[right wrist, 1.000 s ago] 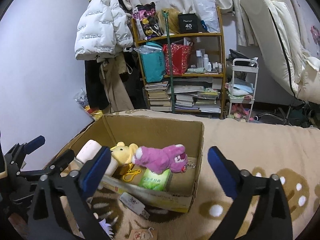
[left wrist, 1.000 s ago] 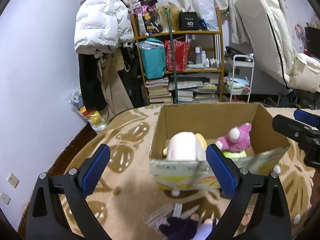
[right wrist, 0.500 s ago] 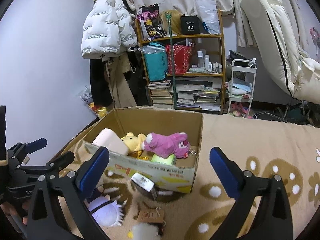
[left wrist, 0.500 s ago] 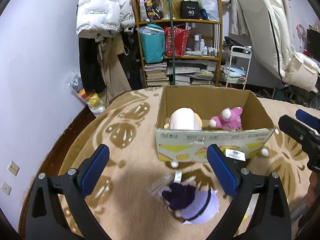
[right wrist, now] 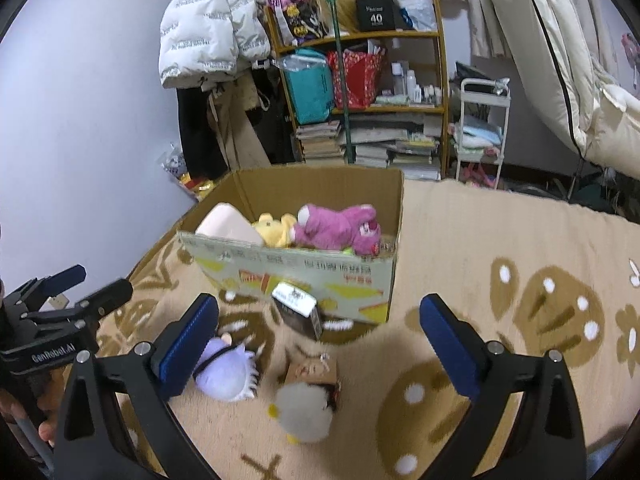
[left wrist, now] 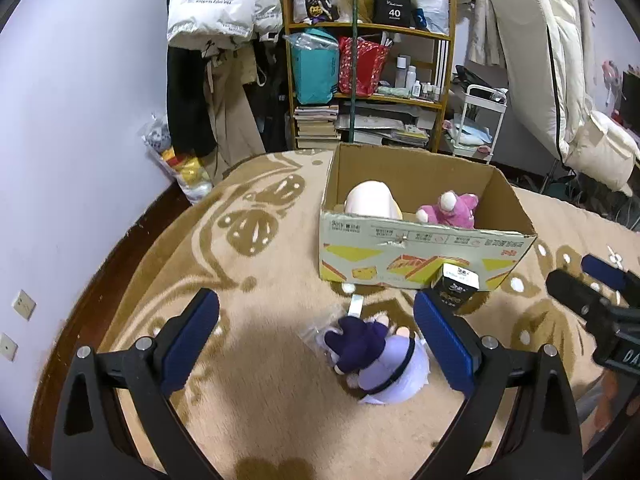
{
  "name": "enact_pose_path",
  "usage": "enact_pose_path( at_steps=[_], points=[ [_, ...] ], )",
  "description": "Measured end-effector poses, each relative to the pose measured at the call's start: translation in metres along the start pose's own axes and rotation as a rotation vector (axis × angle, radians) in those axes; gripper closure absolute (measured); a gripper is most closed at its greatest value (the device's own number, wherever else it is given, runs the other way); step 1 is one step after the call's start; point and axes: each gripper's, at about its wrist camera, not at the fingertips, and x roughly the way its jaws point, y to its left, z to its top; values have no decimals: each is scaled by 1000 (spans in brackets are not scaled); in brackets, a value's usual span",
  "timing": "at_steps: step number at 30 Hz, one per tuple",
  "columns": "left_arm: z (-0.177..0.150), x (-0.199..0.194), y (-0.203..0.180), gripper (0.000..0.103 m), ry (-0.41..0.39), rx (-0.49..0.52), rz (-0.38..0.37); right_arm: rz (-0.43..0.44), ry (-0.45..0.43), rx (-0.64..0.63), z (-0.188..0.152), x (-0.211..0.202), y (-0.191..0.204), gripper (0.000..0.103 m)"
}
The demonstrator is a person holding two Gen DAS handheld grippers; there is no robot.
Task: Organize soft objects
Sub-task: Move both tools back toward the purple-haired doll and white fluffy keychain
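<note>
An open cardboard box (left wrist: 424,268) (right wrist: 296,276) stands on the patterned blanket and holds a pink plush (left wrist: 454,210) (right wrist: 340,228), a yellow plush (right wrist: 274,232) and a cream pillow-like toy (left wrist: 370,200) (right wrist: 228,226). A purple-and-lilac doll (left wrist: 380,360) (right wrist: 226,372) lies on the blanket in front of the box. A white fluffy toy (right wrist: 302,412) lies beside it. My left gripper (left wrist: 316,344) hangs open above the doll, nothing between its fingers. My right gripper (right wrist: 318,352) is open over the white toy.
A small black carton (left wrist: 456,292) (right wrist: 300,312) leans at the box's front wall, and a brown card tag (right wrist: 312,372) lies near the white toy. Behind stand a cluttered shelf (left wrist: 368,80), hanging coats (left wrist: 216,60), a white cart (left wrist: 476,124) and a folded mattress (left wrist: 540,72).
Both grippers have pulled back and up from the box. The doll, the white toy and the black carton have come into fuller view below them.
</note>
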Motion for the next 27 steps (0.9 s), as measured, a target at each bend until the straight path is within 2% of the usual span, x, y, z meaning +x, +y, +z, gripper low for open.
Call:
enact_pose_path(
  at_steps=[8, 23, 27],
  points=[
    [-5, 8, -2, 6, 44, 6, -30, -14, 114, -12, -12, 19, 5, 0],
    [-14, 52, -14, 6, 182, -1, -92, -24, 279, -8, -25, 50, 4, 1],
    [-18, 65, -18, 6, 227, -4, -120, -19, 328, -34, -31, 58, 10, 5]
  ],
)
